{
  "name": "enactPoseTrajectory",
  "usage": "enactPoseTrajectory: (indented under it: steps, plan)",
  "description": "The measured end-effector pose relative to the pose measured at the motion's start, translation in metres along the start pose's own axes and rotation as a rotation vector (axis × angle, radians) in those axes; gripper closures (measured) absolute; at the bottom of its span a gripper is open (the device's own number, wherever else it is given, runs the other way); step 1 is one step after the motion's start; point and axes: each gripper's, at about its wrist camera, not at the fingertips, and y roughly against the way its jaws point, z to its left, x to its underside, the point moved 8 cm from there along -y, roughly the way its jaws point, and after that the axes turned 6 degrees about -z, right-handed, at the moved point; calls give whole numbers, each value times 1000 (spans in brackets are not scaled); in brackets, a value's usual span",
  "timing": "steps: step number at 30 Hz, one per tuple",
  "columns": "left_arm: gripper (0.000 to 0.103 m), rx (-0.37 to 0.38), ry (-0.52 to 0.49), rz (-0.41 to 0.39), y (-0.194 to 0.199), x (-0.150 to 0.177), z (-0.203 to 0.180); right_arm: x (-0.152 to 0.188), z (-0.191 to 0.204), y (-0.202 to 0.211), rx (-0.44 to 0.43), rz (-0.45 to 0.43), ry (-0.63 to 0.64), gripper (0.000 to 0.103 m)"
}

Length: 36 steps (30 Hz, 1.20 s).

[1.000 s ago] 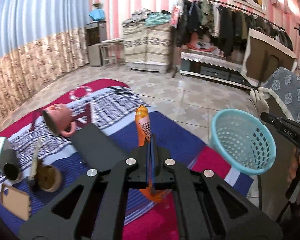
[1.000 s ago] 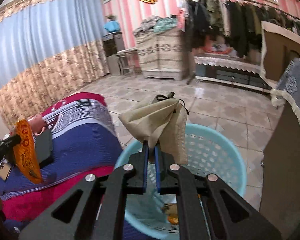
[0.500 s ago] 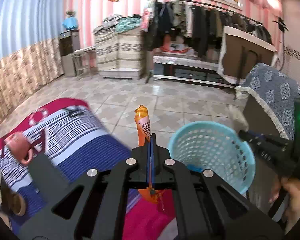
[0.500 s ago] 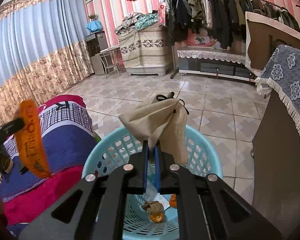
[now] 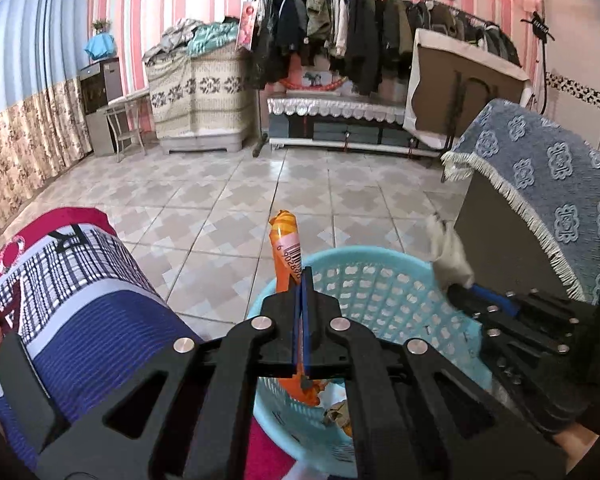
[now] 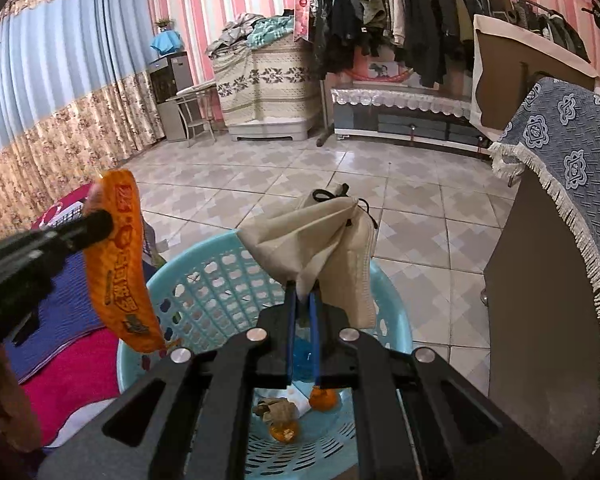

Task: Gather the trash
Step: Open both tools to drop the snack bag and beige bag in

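My left gripper [image 5: 302, 280] is shut on an orange snack wrapper [image 5: 286, 248] and holds it over the near rim of the light blue basket [image 5: 380, 280]. In the right wrist view the wrapper [image 6: 120, 264] hangs at the basket's left rim [image 6: 204, 256]. My right gripper [image 6: 303, 300] is shut on a beige crumpled cloth bag [image 6: 320, 248] above the basket; in the left wrist view it [image 5: 454, 290] holds the bag [image 5: 450, 256] at the basket's right rim. Scraps and orange peel [image 6: 288, 412] lie in the basket.
A blanket [image 5: 80, 300] of blue, red and plaid lies to the left of the basket. A cabinet under a blue patterned cloth [image 5: 548, 200] stands close on the right. Tiled floor [image 5: 260, 184] stretches ahead to a clothes rack [image 5: 360, 32].
My left gripper has swung right from above the blanket to the basket with the wrapper. My right gripper has kept the cloth bag over the basket, now more centred above it.
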Motion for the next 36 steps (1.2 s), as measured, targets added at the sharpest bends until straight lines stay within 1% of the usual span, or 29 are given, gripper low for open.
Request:
enactPoseTrajectory:
  steps: [1,2,3,4,5,6,8,10,11,12,14,15,18,19,20,21,22,23,24,26,28,29,33,36]
  plan:
    - [90,-5,4,11,-4,3,2,0,0,-1,0,2,0,97]
    - [74,-8,8,16,-7,5,3,0,1,-1,0,3,0,97]
    - [64,-16,14,21,-8,8,6,1,1,-3,2,7,1,96]
    - [46,-27,19,17,-8,9,9,1,1,-4,3,11,2,96]
    - [38,-37,22,12,-6,10,13,2,3,-5,3,15,2,96]
    - [35,-54,22,8,-4,11,17,3,3,-6,4,19,2,96]
    - [22,-78,23,11,-1,12,26,3,5,-8,5,23,3,96]
    - [15,-107,40,2,7,14,39,3,8,-10,1,27,4,96]
    - [14,-113,44,0,10,14,41,3,11,-11,0,28,10,96]
    - [12,-123,47,-2,13,15,47,3,12,-12,-3,30,14,93]
    - [8,-158,49,-7,22,17,60,5,16,-13,-4,32,24,93]
    - [8,-174,52,-11,27,18,67,6,21,-14,-9,33,29,93]
    - [6,-185,66,-7,38,24,81,6,35,-16,-12,35,59,92]
    - [6,-195,69,-5,42,27,86,6,40,-16,-10,33,73,90]
    - [6,-210,72,-6,47,29,92,6,44,-16,-11,31,83,87]
    - [5,-224,77,-8,52,31,97,6,49,-15,-16,29,91,75]
    - [5,-232,82,-9,56,33,103,5,53,-15,-17,25,96,56]
    - [6,-240,90,-7,60,35,108,4,54,-14,-16,20,100,44]
    - [5,-247,98,-6,64,37,113,3,57,-12,-14,7,108,31]
    - [5,-254,122,-12,75,39,124,2,61,-9,-8,-5,126,29]
    - [5,-266,136,-22,87,40,134,1,64,-6,8,-11,145,19]
    - [5,-275,139,-27,92,40,139,1,65,-5,13,-15,149,17]
    - [5,-318,144,-45,115,45,159,0,68,-3,16,-20,146,16]
    - [5,-341,157,-45,129,50,175,0,73,0,26,-31,149,11]
